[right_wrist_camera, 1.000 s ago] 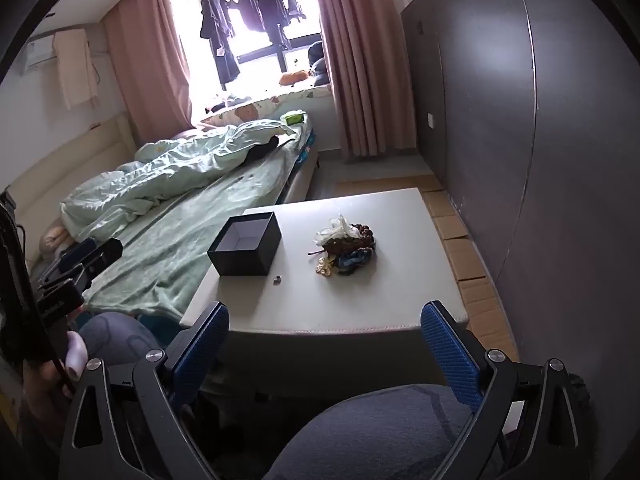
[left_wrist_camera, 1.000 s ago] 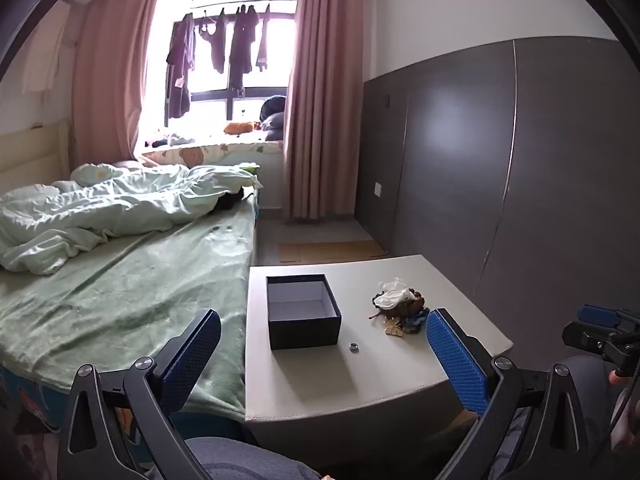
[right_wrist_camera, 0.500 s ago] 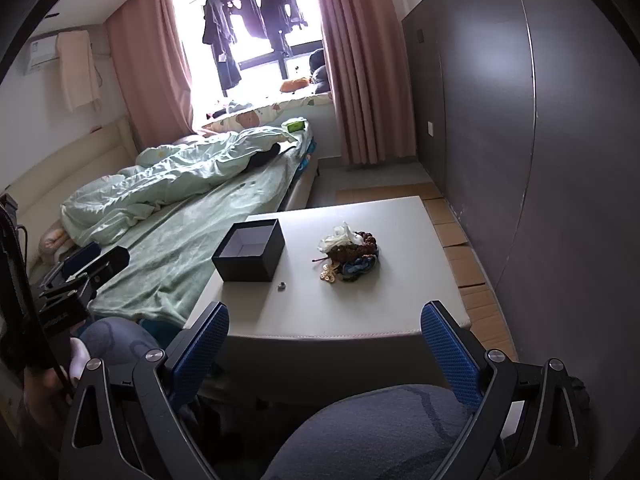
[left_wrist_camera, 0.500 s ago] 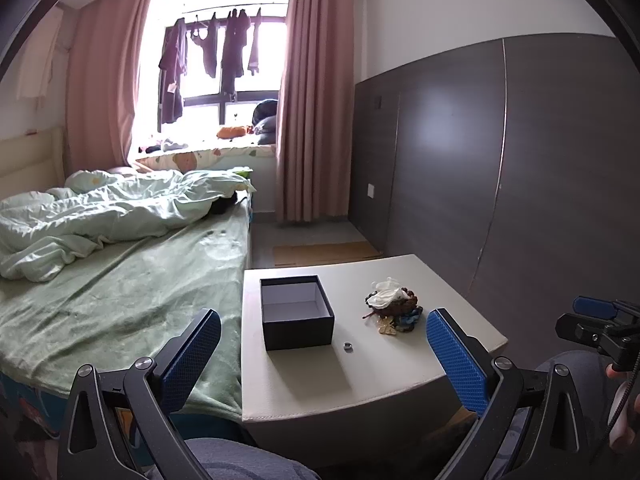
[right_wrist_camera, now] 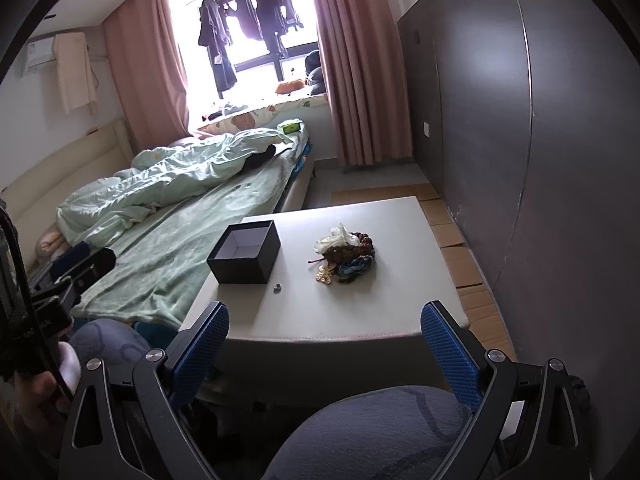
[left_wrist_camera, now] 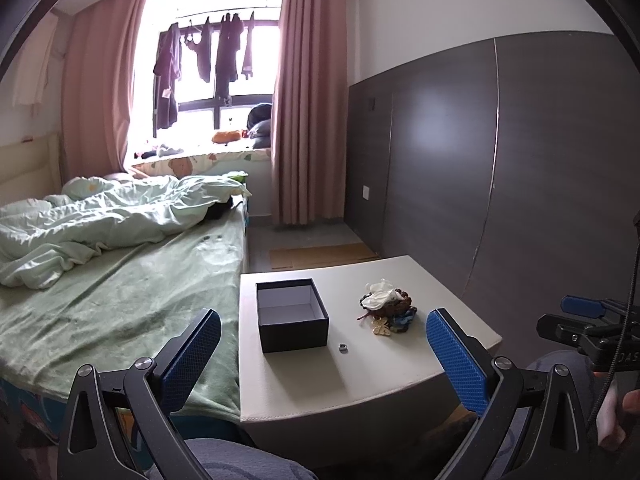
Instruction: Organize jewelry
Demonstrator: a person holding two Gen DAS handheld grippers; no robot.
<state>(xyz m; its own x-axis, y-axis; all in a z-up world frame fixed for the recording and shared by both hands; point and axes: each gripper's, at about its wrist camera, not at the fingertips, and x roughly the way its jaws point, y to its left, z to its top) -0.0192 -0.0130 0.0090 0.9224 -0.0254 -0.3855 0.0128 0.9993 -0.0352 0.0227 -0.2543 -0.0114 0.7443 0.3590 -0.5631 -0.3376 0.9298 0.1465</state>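
An open, empty black box stands on the left part of a low white table. A heap of jewelry lies to its right: brown beads, a white piece, a blue piece, a gold butterfly piece. A small silver ring lies alone near the box's front right corner. My left gripper is open and empty, held back from the table's near edge. My right gripper is open and empty, also short of the table.
A bed with a green sheet and rumpled duvet runs along the table's left side. A dark panelled wall stands to the right. Cardboard sheets lie on the floor. My knees are below the grippers.
Both views have shifted slightly: the table and its objects sit a little lower and closer in the frames. Both grippers stay open; nothing on the table has moved.
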